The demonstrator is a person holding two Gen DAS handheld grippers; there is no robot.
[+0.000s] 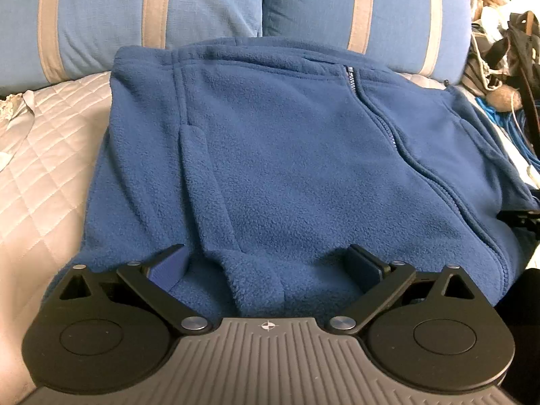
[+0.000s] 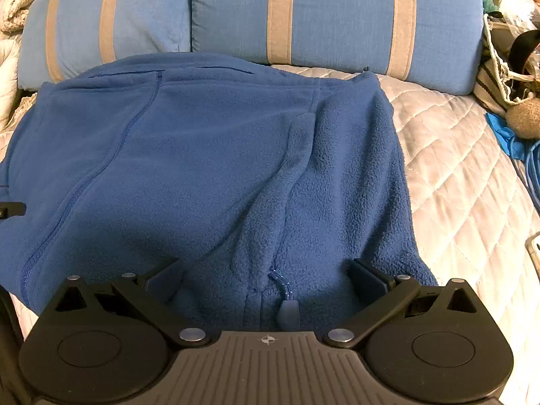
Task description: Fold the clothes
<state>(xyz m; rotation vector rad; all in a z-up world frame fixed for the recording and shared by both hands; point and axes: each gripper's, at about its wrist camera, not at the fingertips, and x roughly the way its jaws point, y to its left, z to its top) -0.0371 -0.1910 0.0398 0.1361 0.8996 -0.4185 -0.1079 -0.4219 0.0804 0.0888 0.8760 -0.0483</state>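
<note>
Blue fleece (image 1: 287, 168) lies folded on the bed's quilt (image 1: 50, 155), far edge up against two striped pillows (image 1: 141, 3). Zipper (image 1: 374, 114) runs down its right half in my left wrist view; a folded sleeve ridge sits along the left side.

Left claw (image 1: 268, 266): jaws spread wide, resting low at the fleece's near edge. A bump of fleece sits between the fingers (image 1: 168, 266), but the pads are not pressing it. Nothing gripped.

Right claw (image 2: 266, 273): jaws likewise wide apart, at the near edge of the same fleece (image 2: 202, 168). A zipper pull (image 2: 287, 307) on a short cord lies between the fingers (image 2: 368, 278), loose, not pinched. Folded sleeve runs up the right side of the garment here.

Quilt (image 2: 455, 168) bare to the right of the fleece. Clutter of bags and cords (image 1: 506, 50) at the bed's far right. Pillows (image 2: 337, 17) fill the far side.
</note>
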